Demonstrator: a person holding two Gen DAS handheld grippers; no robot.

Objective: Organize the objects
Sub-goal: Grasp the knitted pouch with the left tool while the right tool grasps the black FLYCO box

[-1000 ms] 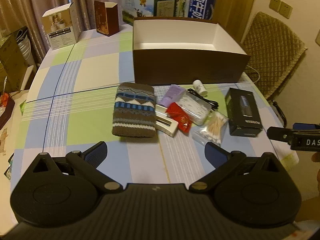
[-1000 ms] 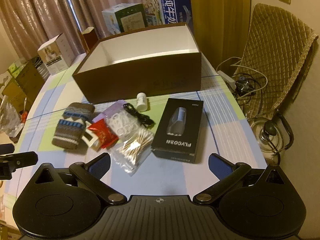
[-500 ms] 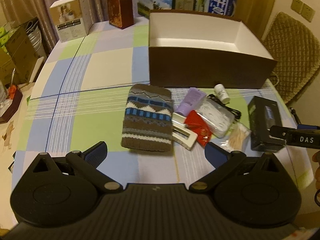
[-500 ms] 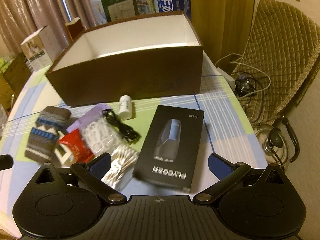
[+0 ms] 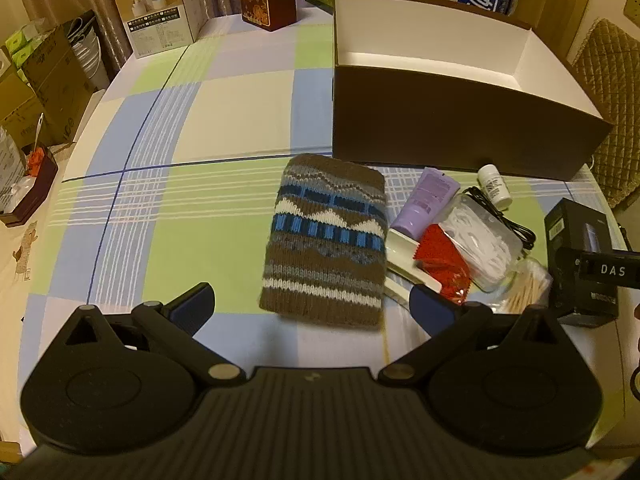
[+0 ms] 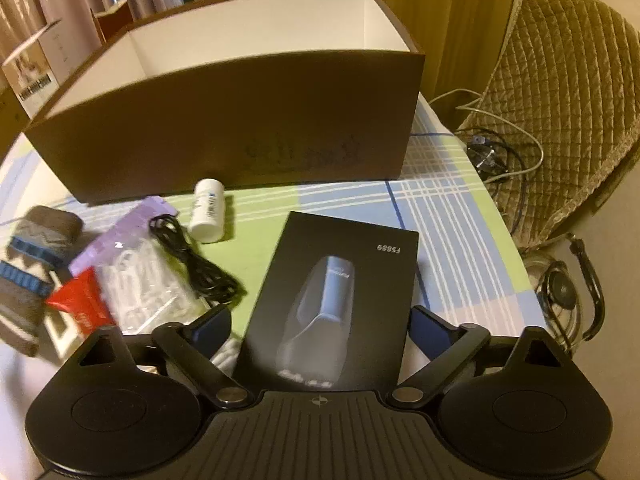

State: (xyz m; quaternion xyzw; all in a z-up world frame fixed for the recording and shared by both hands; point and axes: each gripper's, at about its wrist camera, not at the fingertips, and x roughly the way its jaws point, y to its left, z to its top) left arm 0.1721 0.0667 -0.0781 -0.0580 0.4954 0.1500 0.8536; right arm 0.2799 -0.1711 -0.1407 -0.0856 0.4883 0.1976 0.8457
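R hand-held gripper (image 6: 320,322) at bottom centre, jaws closing, black product box (image 6: 336,300) between them, pads not yet on it. Brown open box (image 6: 224,136) fills upper half. Centre-left: white bottle (image 6: 207,216) lying beside black cable (image 6: 196,268). Left edge: knit pouch (image 6: 28,272), red packet (image 6: 78,300). Checked bench (image 6: 452,232).

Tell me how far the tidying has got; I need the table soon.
Nothing packed: the brown box looks empty. In hand: the right gripper straddles the black product box, jaws closing, not yet gripping. Left gripper open near the knitted pouch. Tube, bottle, cable, swabs remain.
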